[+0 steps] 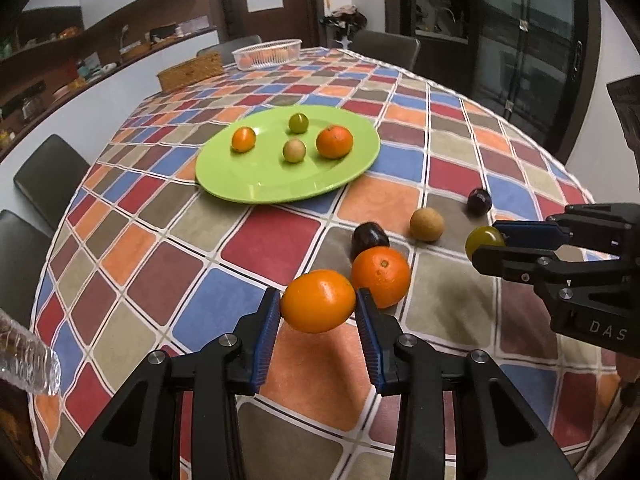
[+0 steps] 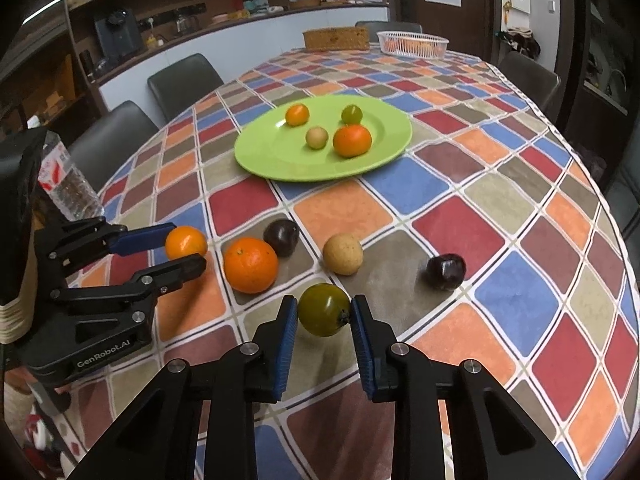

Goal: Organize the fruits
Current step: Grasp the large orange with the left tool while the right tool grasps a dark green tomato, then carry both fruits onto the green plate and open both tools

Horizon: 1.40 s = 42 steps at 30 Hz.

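Note:
My left gripper [image 1: 318, 308] is shut on a small orange fruit [image 1: 318, 301], held just above the checked tablecloth; it shows from the side in the right wrist view [image 2: 186, 242]. My right gripper [image 2: 324, 312] is shut on an olive-green fruit [image 2: 323, 309], also visible at the right of the left wrist view [image 1: 483, 239]. On the cloth lie a larger orange [image 1: 381, 276], two dark plums [image 1: 368, 237] [image 1: 479, 201] and a tan round fruit [image 1: 426, 224]. A green plate [image 1: 256, 184] beyond them carries several small fruits.
A clear water bottle [image 2: 70, 184] stands at the table's left edge. At the far end sit a white basket [image 1: 267, 53] with oranges and a wicker box [image 1: 190, 71]. Dark chairs ring the table [image 1: 520, 184].

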### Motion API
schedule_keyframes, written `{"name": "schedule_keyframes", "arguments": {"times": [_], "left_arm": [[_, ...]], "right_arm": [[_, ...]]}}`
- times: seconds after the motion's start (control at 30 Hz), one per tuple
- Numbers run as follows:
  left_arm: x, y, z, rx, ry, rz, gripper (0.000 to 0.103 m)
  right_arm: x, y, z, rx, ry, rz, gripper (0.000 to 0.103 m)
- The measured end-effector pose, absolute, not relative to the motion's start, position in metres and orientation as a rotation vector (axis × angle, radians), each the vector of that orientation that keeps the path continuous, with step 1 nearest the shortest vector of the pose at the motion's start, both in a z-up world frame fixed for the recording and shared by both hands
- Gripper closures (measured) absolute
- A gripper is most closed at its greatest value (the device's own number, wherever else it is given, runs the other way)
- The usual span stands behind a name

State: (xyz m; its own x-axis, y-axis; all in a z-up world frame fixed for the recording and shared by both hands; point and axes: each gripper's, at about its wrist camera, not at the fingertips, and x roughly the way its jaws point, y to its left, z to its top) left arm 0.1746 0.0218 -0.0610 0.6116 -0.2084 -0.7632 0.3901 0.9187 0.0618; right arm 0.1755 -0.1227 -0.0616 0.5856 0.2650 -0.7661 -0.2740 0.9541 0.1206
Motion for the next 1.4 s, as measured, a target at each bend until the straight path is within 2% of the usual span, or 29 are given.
{"name": "schedule_keyframes", "arguments": {"times": [0.8,1.4], "left_arm": [[0.184,0.021,0.003,0.13,0.731,-0.254,0.065],[0.254,0.018,0.024,0.081,0.713,-0.251,0.065]], "right_arm": [[0.196,-0.127,0.009,0.021,0.684,0.377,0.074],[0.263,-0.122,0.042,-0.016,0.626,0.408,0.074]]}}
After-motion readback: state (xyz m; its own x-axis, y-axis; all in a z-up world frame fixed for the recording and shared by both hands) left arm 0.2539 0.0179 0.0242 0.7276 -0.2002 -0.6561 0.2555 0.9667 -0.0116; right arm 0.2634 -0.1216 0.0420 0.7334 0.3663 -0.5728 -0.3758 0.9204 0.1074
